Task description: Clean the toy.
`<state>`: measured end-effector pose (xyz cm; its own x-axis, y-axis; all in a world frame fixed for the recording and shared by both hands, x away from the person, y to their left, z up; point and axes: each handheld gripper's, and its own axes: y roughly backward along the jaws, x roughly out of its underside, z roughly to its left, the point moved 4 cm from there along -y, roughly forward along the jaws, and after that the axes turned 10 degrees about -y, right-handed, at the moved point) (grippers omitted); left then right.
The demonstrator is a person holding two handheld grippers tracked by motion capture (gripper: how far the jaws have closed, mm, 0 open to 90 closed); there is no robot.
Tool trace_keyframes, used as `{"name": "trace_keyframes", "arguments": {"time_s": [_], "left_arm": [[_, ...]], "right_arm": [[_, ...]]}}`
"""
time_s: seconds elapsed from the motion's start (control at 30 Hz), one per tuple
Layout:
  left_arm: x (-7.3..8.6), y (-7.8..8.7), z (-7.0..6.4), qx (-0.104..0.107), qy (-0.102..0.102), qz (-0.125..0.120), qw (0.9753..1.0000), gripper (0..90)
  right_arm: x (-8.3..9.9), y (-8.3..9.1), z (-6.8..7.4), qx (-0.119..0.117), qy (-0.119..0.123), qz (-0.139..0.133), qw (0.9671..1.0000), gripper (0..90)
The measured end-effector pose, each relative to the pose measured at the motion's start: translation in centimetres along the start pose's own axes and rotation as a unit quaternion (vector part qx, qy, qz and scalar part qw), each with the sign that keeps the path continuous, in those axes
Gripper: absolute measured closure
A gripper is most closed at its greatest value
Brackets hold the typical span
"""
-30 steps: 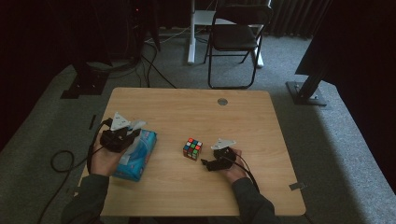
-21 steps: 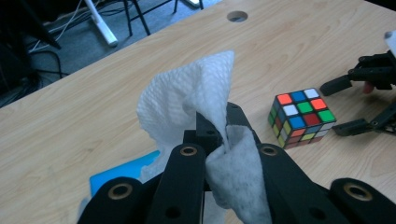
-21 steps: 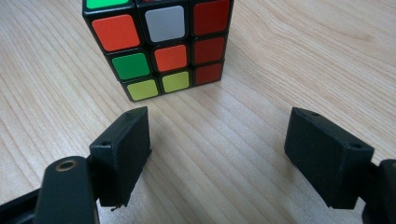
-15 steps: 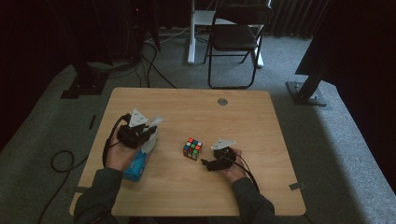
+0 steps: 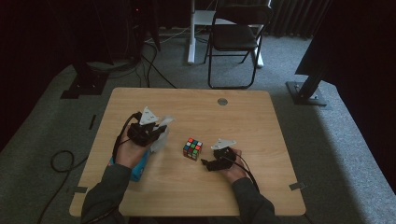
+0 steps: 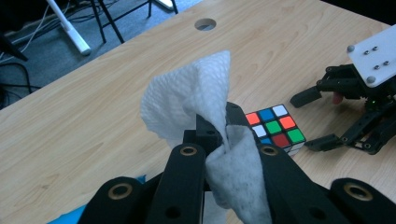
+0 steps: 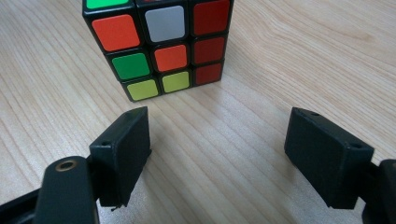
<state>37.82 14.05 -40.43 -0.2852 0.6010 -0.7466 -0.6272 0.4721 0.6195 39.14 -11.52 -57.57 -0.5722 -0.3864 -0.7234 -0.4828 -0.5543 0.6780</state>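
A colourful puzzle cube [image 5: 192, 148] [image 6: 275, 128] [image 7: 161, 44] sits near the middle of the wooden table [image 5: 243, 116]. My left gripper [image 5: 154, 133] [image 6: 224, 140] is lifted above the table's left side, shut on a white tissue [image 5: 161, 132] [image 6: 191, 100] that bunches up between its jaws. A blue tissue pack [image 5: 138, 169] lies under the left hand, mostly hidden. My right gripper [image 5: 205, 164] [image 7: 217, 154] rests on the table just right of the cube, open, with bare wood between its jaws and the cube a short way ahead of them.
A round cable hole [image 5: 222, 101] marks the table's far edge. Beyond it stand a black folding chair [image 5: 236, 39] and a white stand leg [image 5: 191, 32]. Cables [image 5: 65, 158] lie on the grey carpet at the left.
The left gripper has lifted off the blue pack and moved right toward the cube, pulling a white tissue with it. The right gripper and the cube have stayed put.
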Motion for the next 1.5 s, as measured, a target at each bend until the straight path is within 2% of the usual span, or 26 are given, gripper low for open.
{"name": "trace_keyframes", "arguments": {"time_s": [0.3, 0.6, 0.77, 0.87, 0.97, 1.07, 1.2, 1.27, 1.37, 1.5], "left_arm": [[-1.2, -0.9, -0.8, 0.016, -0.007, -0.01, 0.9998, 87.1], [-2.9, -2.0, -2.4, 0.033, -0.024, -0.021, 0.9989, 87.1], [-4.1, -2.2, -3.1, 0.05, -0.029, -0.035, 0.9977, 87.1], [-5.0, -2.1, -3.7, 0.053, -0.033, -0.047, 0.997, 87.1], [-5.4, -2.3, -4.1, 0.064, -0.027, -0.059, 0.9959, 87.1], [-4.9, -3.0, -4.3, 0.064, -0.025, -0.05, 0.9964, 87.0], [-2.6, -5.4, -4.2, 0.082, 0.005, -0.021, 0.9964, 87.0], [-1.6, -6.4, -4.2, 0.072, 0.003, 0.001, 0.9974, 86.9], [-0.1, -7.9, -4.5, 0.08, 0.005, 0.028, 0.9964, 86.5], [0.9, -9.3, -5.0, 0.092, 0.006, 0.044, 0.9948, 82.7]], "right_arm": [[0.0, 0.0, 0.0, 0.0, 0.0, 0.0, 1.0, 22.1], [0.0, 0.0, 0.0, 0.0, 0.0, 0.0, 1.0, 22.1], [0.0, 0.0, 0.0, 0.0, 0.001, 0.0, 1.0, 22.1], [0.0, 0.0, 0.0, 0.0, 0.001, 0.0, 1.0, 22.0], [0.0, 0.0, 0.0, 0.0, 0.0, 0.0, 1.0, 22.1], [0.0, 0.0, 0.0, 0.0, 0.001, 0.0, 1.0, 22.0], [0.0, 0.0, 0.0, 0.0, 0.0, 0.0, 1.0, 22.1], [0.0, 0.0, 0.0, 0.0, -0.001, 0.0, 1.0, 22.0], [0.0, 0.0, 0.0, 0.0, -0.001, 0.0, 1.0, 22.1], [0.0, 0.0, 0.0, 0.0, 0.0, -0.001, 1.0, 22.1]]}}
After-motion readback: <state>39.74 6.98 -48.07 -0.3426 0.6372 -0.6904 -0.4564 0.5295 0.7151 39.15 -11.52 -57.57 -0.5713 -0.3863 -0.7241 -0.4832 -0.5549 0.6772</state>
